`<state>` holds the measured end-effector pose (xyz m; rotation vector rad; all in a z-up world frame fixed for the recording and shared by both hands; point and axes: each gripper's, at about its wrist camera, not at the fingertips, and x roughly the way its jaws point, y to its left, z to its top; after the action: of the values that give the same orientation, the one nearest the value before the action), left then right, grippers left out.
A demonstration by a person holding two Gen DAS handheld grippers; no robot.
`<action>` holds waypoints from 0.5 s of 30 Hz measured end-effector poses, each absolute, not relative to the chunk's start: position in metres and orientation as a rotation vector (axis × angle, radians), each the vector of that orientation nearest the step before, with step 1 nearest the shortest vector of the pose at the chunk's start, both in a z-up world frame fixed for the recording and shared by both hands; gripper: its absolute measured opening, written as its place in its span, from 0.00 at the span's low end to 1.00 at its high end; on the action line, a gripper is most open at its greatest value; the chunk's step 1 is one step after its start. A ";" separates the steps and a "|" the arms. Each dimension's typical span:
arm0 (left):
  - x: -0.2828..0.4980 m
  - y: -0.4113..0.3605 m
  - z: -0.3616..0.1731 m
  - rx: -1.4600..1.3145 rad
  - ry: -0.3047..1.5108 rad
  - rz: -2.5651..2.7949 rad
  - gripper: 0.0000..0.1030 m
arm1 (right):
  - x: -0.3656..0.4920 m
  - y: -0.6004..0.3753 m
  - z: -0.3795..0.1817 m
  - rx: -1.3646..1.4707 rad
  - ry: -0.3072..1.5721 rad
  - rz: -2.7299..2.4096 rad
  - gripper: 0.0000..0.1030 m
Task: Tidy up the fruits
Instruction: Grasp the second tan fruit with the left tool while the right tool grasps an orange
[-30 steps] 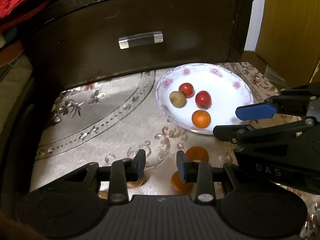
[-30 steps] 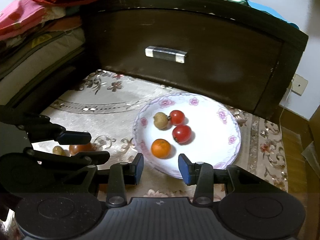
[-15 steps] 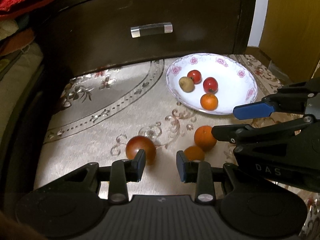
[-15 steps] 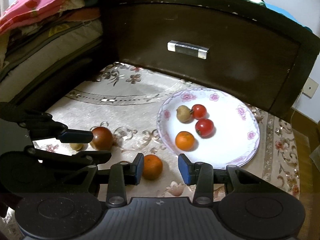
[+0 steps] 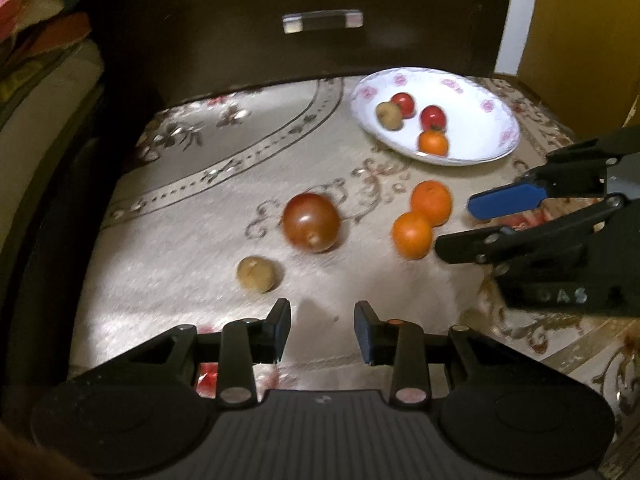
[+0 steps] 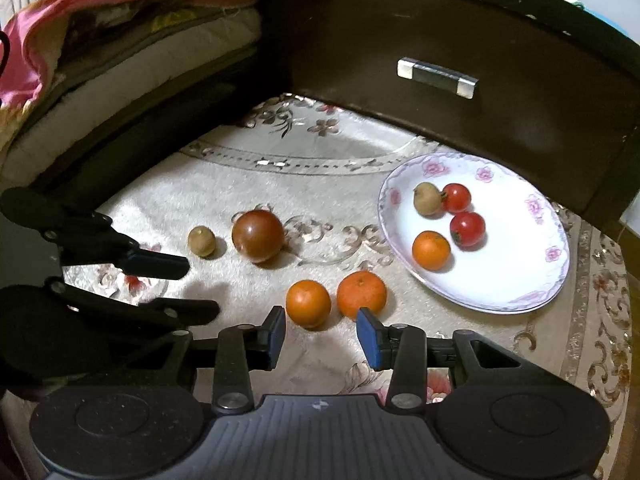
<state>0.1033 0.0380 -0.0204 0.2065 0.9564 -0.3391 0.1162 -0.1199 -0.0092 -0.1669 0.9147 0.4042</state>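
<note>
A white flowered plate (image 5: pixel 492 120) (image 6: pixel 532 272) holds two red tomatoes, a small brown fruit and a small orange. On the cloth lie a dark brown-red tomato (image 5: pixel 311 222) (image 6: pixel 258 235), a small tan fruit (image 5: pixel 256 273) (image 6: pixel 201 241) and two oranges (image 5: pixel 413 234) (image 6: pixel 308 303), touching each other. My left gripper (image 5: pixel 322 330) is open and empty, just short of the tan fruit. My right gripper (image 6: pixel 321 336) is open and empty, just short of the two oranges; it also shows in the left wrist view (image 5: pixel 476 224).
A dark wooden drawer front with a clear handle (image 5: pixel 322 22) (image 6: pixel 438 77) stands behind the plate. Folded bedding (image 6: pixel 100 40) is stacked at the left. The patterned cloth (image 5: pixel 192 216) covers the surface. A yellow-brown door (image 5: pixel 580 20) is at the far right.
Both grippers have drawn back and up from the plate. The dark tomato, the tan fruit and both oranges now show in full ahead of the fingers. Both stay open and empty.
</note>
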 end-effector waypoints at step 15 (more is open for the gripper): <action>0.126 0.062 -0.028 0.196 0.934 -0.281 0.40 | 0.131 -0.110 -0.031 -0.146 0.946 0.458 0.36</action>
<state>0.1257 0.0624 -0.0277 0.1964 0.9343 -0.2805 0.1313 -0.1102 -0.0306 -0.1456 0.9455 0.4577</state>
